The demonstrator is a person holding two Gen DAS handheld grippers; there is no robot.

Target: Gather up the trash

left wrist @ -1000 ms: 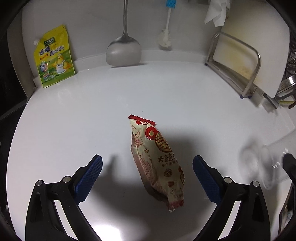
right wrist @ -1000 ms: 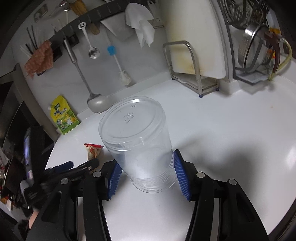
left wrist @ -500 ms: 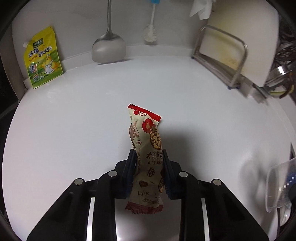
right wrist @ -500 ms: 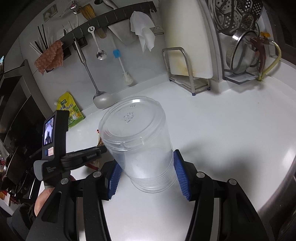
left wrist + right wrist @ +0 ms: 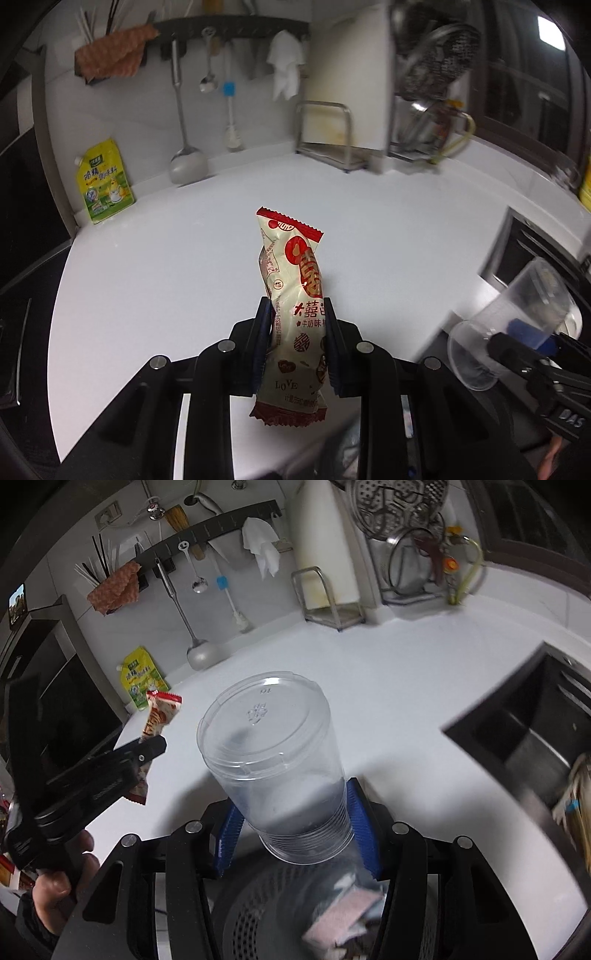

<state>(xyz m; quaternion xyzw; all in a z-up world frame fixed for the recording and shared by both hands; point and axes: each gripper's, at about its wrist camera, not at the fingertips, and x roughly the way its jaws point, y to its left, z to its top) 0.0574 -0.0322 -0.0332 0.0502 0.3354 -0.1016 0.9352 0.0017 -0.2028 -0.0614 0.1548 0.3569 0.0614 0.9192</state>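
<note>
A cream and red snack wrapper [image 5: 295,288] stands upright between the blue pads of my left gripper [image 5: 295,317], which is shut on its lower half and holds it above the white counter [image 5: 184,258]. My right gripper [image 5: 295,823] is shut on a clear plastic cup [image 5: 273,746], upside down and tilted away, its rim near the pads. Below the cup sits a black mesh bin [image 5: 251,915] with a pink scrap [image 5: 343,923] inside. The right wrist view shows the wrapper [image 5: 162,712] in the left gripper [image 5: 147,749] at the left. The cup [image 5: 517,325] appears at the right of the left wrist view.
A yellow pouch [image 5: 103,181] leans on the back wall, beside a hanging ladle [image 5: 186,162] and a brush [image 5: 231,110]. A cutting board in a metal rack [image 5: 328,136] stands at the back. A dark sink [image 5: 535,738] lies to the right. A hand [image 5: 55,878] grips the left tool.
My left gripper closed on the wrapper, lifted it off the counter and drew back past the front edge. The right gripper drew back with the cup, now over the mesh bin.
</note>
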